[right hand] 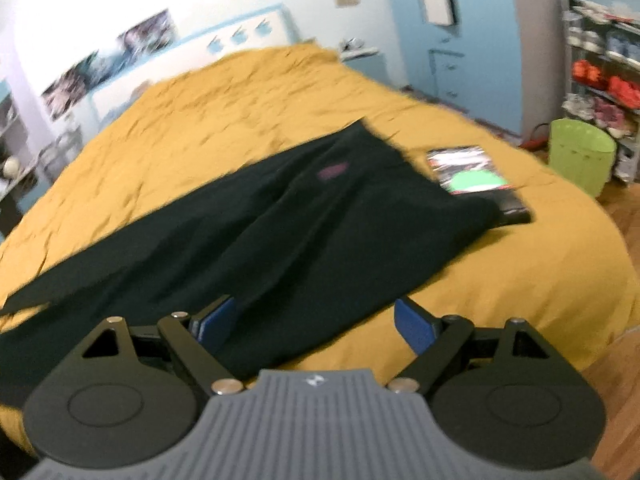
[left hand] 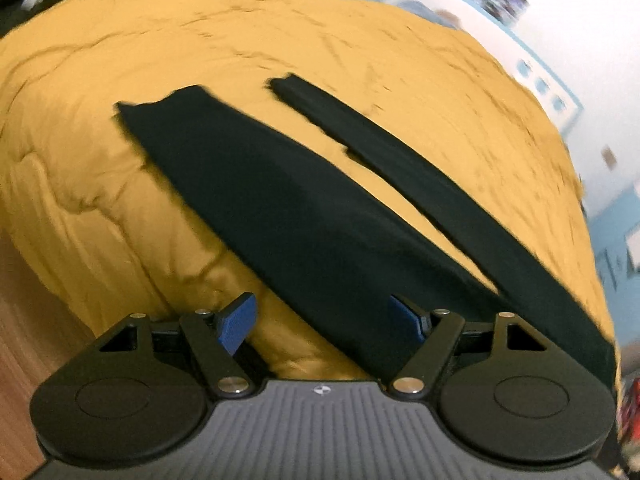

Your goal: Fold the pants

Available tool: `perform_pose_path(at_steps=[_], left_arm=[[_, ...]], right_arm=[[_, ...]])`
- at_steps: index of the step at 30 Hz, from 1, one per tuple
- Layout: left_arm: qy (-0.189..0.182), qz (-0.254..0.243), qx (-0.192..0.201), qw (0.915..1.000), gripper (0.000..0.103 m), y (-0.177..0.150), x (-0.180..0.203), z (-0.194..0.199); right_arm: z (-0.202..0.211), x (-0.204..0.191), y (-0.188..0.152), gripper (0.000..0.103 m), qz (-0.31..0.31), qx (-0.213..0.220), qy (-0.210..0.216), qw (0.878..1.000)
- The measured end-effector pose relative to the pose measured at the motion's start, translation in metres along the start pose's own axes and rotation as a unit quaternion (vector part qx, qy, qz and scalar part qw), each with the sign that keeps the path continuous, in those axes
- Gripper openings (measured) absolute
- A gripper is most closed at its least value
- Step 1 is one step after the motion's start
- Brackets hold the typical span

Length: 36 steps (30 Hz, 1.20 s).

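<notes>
Right now the black pants [right hand: 304, 216] are lying spread flat across the mustard-yellow bedspread [right hand: 224, 104], unfolded, with the waist end toward the right side of the bed and the two legs running off to the left. In the left wrist view the legs are lying split apart in a narrow V, a strip of yellow showing between the wider near leg [left hand: 256, 184] and the thinner far leg [left hand: 404, 152]; that flat layout is probably meant to let both ends be picked up at once. A small purple label [right hand: 334, 170] is showing near the waist.

The left gripper [left hand: 324, 320] is angling down over the near leg close to the bed's front edge, its blue pads [left hand: 236, 322] standing wide apart with nothing between them. The right gripper [right hand: 314, 324] is hanging over the hip area, its prongs also spread wide and pinching nothing. Both seem to be lining up for a first grab, so the folding looks not yet begun.

Just beside the waistband a dark packet with a green patch [right hand: 472, 180] is resting on the bedspread, partly under the fabric's corner. Beyond the bed a green bin [right hand: 580, 156] is standing on the wooden floor [right hand: 624, 216] by some shelves.
</notes>
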<state>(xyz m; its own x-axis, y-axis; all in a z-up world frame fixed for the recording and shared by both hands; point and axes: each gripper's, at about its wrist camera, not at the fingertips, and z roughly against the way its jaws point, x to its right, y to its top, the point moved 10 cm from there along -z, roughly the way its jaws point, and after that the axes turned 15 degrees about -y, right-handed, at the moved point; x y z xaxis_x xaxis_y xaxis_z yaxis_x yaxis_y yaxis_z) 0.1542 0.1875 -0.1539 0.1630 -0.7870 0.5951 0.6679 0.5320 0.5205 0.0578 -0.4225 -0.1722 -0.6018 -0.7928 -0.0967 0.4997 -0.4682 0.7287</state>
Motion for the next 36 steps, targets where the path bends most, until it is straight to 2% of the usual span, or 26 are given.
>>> perform_pose_path(at_steps=[3, 7, 8, 9, 10, 12, 15, 17, 21, 23, 24, 25, 26, 27, 29, 30, 32, 36], left_arm=[[0.003, 0.027, 0.019, 0.9994, 0.087, 0.008, -0.016, 0.003], [0.011, 0.051, 0.031, 0.9981, 0.087, 0.012, -0.031, 0.003], [0.011, 0.055, 0.032, 0.9979, 0.087, 0.012, -0.033, 0.002], [0.011, 0.059, 0.035, 0.9976, 0.087, 0.012, -0.035, 0.0], [0.012, 0.061, 0.038, 0.9973, 0.087, 0.012, -0.036, -0.001], [0.014, 0.067, 0.041, 0.9968, 0.087, 0.013, -0.037, -0.005], [0.014, 0.061, 0.053, 0.9966, 0.086, 0.019, -0.036, -0.007], [0.013, 0.061, 0.062, 0.9961, 0.086, 0.024, -0.038, -0.008], [0.019, 0.08, 0.071, 0.9941, 0.086, 0.035, -0.051, -0.014], [0.019, 0.093, 0.081, 0.9922, 0.086, 0.043, -0.059, -0.015], [0.014, 0.109, 0.085, 0.9903, 0.086, 0.046, -0.064, -0.016], [0.004, 0.134, 0.091, 0.9868, 0.081, 0.048, -0.071, -0.016], [-0.005, 0.151, 0.095, 0.9839, 0.069, 0.051, -0.074, -0.018], [-0.002, 0.165, 0.097, 0.9816, 0.062, 0.052, -0.079, -0.017], [0.016, 0.161, 0.096, 0.9821, 0.037, 0.054, -0.081, -0.014], [0.02, 0.155, 0.102, 0.9824, 0.032, 0.056, -0.079, -0.01], [0.029, 0.141, 0.11, 0.9835, 0.006, 0.059, -0.074, -0.004], [0.015, 0.138, 0.123, 0.9827, 0.001, 0.074, -0.063, 0.004]], right_arm=[[-0.012, 0.028, 0.015, 0.082, -0.04, 0.013, -0.03, 0.999], [-0.03, 0.053, 0.026, 0.081, -0.063, 0.016, -0.054, 0.996], [-0.034, 0.056, 0.027, 0.079, -0.069, 0.018, -0.054, 0.996], [-0.042, 0.056, 0.029, 0.072, -0.073, 0.017, -0.052, 0.996], [-0.049, 0.055, 0.028, 0.064, -0.074, 0.012, -0.048, 0.996], [-0.063, 0.05, 0.026, 0.056, -0.091, -0.004, -0.03, 0.995], [-0.073, 0.036, 0.025, 0.054, -0.137, -0.02, 0.032, 0.99], [-0.073, 0.024, 0.022, 0.048, -0.141, -0.03, 0.049, 0.988], [-0.073, 0.018, 0.02, 0.045, -0.147, -0.033, 0.044, 0.988], [-0.07, 0.023, 0.018, 0.036, -0.164, -0.037, 0.045, 0.985], [-0.072, 0.028, 0.017, 0.027, -0.176, -0.043, 0.046, 0.982], [-0.073, 0.032, 0.016, 0.013, -0.186, -0.049, 0.047, 0.98], [-0.072, 0.036, 0.015, 0.007, -0.197, -0.055, 0.05, 0.978], [-0.073, 0.04, 0.015, 0.004, -0.211, -0.061, 0.058, 0.974], [-0.07, 0.046, 0.015, 0.0, -0.233, -0.07, 0.071, 0.967], [-0.069, 0.047, 0.016, 0.0, -0.242, -0.072, 0.076, 0.965], [-0.066, 0.048, 0.02, 0.0, -0.251, -0.074, 0.082, 0.962], [-0.06, 0.044, 0.033, 0.0, -0.258, -0.071, 0.098, 0.959]])
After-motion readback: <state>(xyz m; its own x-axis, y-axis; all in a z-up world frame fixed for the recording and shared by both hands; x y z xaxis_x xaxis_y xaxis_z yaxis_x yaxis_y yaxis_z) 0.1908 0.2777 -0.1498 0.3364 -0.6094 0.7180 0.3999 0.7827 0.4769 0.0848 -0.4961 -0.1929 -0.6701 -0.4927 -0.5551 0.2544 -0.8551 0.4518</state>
